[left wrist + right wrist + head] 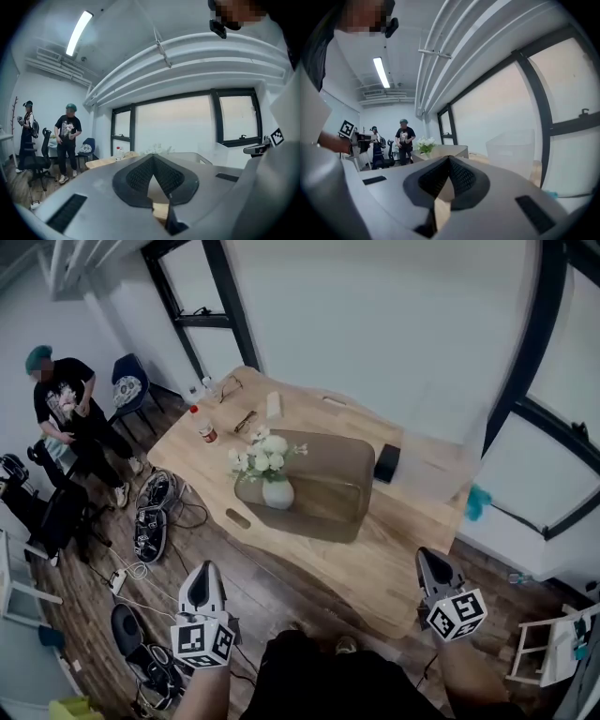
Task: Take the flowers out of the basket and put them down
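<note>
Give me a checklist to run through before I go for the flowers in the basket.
1. Flowers upright in their white vase inside the basket: ok.
2. Left tool empty: ok.
3. Right tool empty: ok.
4. Jaws open for a grasp: not ok, both tools are shut.
5. Tools at the basket: not ok, both hang short of the table's near edge.
6. Bare table beside the basket for setting down: ok.
</note>
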A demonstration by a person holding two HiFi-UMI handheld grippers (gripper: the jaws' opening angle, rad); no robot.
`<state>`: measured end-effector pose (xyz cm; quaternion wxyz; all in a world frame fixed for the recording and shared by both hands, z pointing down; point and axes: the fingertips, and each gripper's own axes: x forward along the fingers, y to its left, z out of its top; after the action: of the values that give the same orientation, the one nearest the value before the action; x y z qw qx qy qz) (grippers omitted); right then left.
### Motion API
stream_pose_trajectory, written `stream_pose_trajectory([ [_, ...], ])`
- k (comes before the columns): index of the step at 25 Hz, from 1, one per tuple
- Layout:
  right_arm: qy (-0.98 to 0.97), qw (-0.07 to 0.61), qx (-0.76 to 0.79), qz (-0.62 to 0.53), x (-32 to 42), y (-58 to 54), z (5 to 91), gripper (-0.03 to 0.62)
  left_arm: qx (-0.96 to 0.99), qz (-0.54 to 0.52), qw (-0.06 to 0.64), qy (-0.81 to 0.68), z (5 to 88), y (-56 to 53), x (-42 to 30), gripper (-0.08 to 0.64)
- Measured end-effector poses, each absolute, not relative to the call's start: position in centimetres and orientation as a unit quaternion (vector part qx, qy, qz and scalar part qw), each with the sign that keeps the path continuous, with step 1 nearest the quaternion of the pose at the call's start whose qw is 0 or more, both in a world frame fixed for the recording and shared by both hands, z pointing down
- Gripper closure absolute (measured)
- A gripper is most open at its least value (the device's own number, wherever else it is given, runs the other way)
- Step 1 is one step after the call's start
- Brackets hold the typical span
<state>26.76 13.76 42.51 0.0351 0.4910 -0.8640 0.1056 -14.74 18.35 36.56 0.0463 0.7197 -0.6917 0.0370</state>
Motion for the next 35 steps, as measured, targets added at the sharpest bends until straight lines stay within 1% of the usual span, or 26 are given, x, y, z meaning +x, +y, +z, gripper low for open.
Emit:
stream_pose_trajectory([
  [3, -0.865, 0.021, 0.489, 0.106, 26.9, 13.1, 42.1, 0.571, 0.719, 0.042, 0.045, -0.692, 36.8, 17.8, -14.6, 0.555],
  [13, -0.841, 0.025, 0.53, 0.108, 27.1, 10.0, 42.0, 0.571, 0.729, 0.035, 0.036, -0.683, 36.3, 12.2, -16.4, 0.555],
  [17, -0.834, 0.03, 0.541, 0.105, 26.4, 8.8, 41.5, 0.571, 0.739, 0.029, 0.05, -0.671, 37.0, 9.1, -17.4, 0.555],
  [22, -0.825, 0.017, 0.556, 0.098, 25.6, 6.5, 40.6, 0.571, 0.749, 0.024, 0.057, -0.659, 37.2, 4.8, -19.2, 0.555],
  [26, -0.814, 0.016, 0.573, 0.093, 24.0, 4.3, 39.6, 0.571, 0.758, 0.026, 0.057, -0.649, 37.2, 1.5, -21.2, 0.555],
  [35, -0.806, 0.004, 0.589, 0.061, 17.5, -0.9, 34.8, 0.571, 0.792, 0.035, 0.055, -0.606, 37.7, -5.6, -24.9, 0.555],
])
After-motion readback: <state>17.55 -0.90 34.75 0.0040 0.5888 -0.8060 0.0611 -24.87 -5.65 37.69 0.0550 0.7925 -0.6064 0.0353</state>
